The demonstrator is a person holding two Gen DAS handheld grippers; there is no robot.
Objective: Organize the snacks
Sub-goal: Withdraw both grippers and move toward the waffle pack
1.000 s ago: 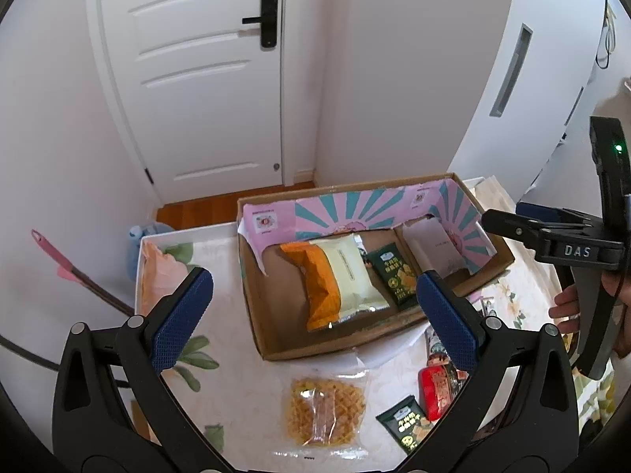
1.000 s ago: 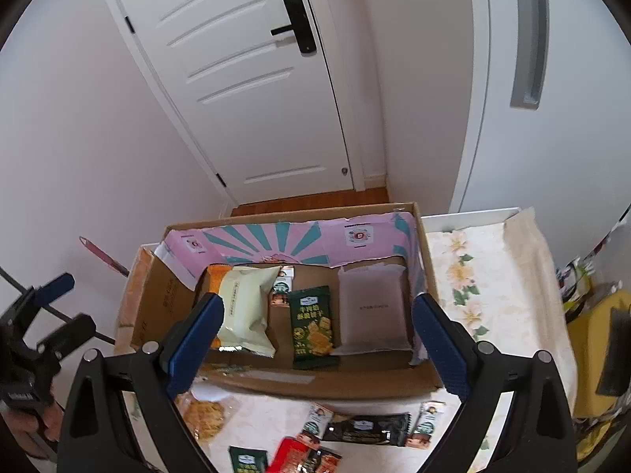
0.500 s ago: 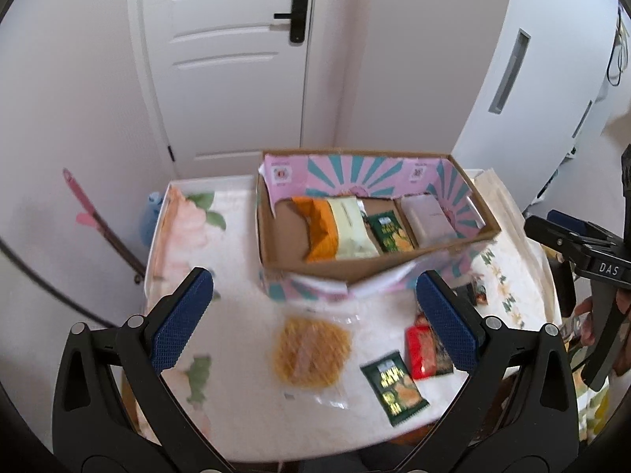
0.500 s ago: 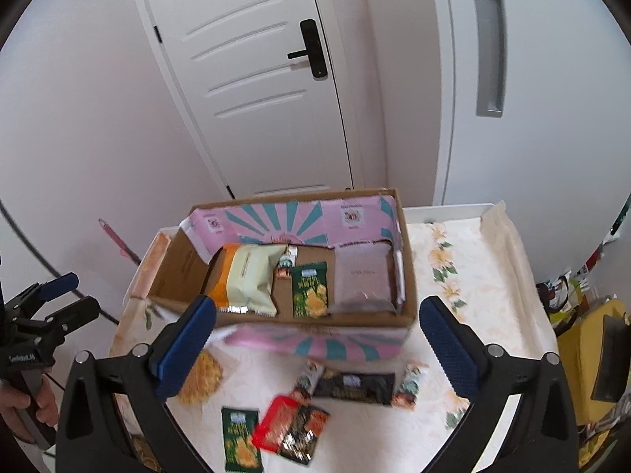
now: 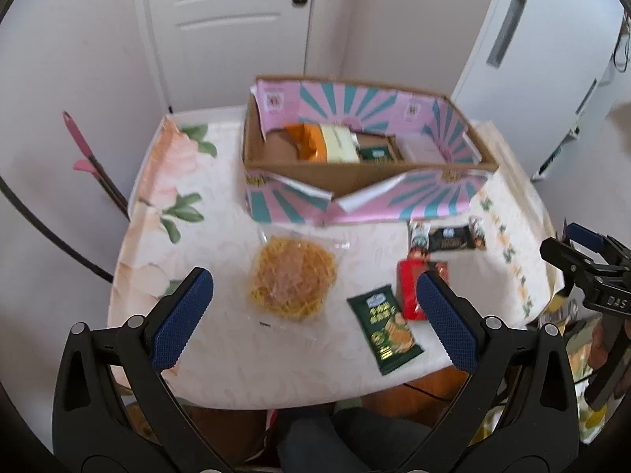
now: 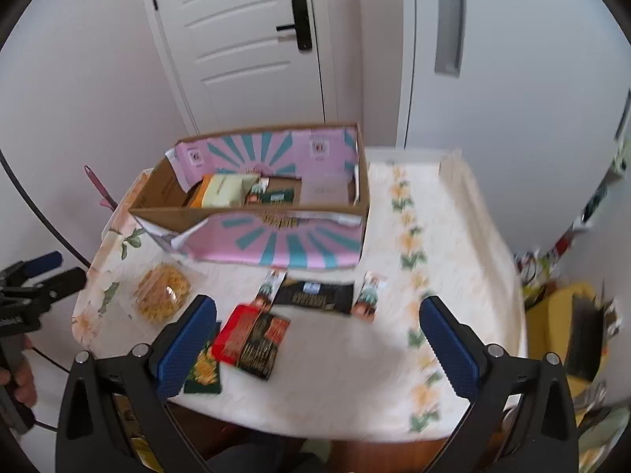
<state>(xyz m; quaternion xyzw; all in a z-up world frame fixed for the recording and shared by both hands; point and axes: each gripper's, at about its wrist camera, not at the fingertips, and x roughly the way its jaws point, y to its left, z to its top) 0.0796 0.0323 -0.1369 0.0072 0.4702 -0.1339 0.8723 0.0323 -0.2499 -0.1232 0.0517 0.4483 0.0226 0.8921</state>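
The left gripper (image 5: 313,317) hangs above the near edge of the desk (image 5: 221,354) with its blue pads spread wide and nothing between them. Just ahead of it, between the fingers, lies a clear bag of yellow noodle snack (image 5: 292,276); toward its right finger sit a dark green packet (image 5: 388,327) and a red packet (image 5: 410,293). The right gripper (image 6: 317,339) is likewise spread apart and empty, hovering over the near desk edge. Close by its left finger the red packet (image 6: 238,333) overlaps a dark red-and-gold packet (image 6: 264,345), and the green packet (image 6: 203,370) is partly hidden behind that finger. A little farther ahead a black bar wrapper (image 6: 313,295) lies between two small sachets (image 6: 270,285). Beyond these stands the cardboard box (image 6: 276,242) with pink and teal panels, its near wall blocking a straight path to the snacks inside: an orange bag (image 5: 305,144), a pale yellow pack (image 6: 226,189) and another green packet, partly hidden. Farthest off is a white door (image 6: 244,39)
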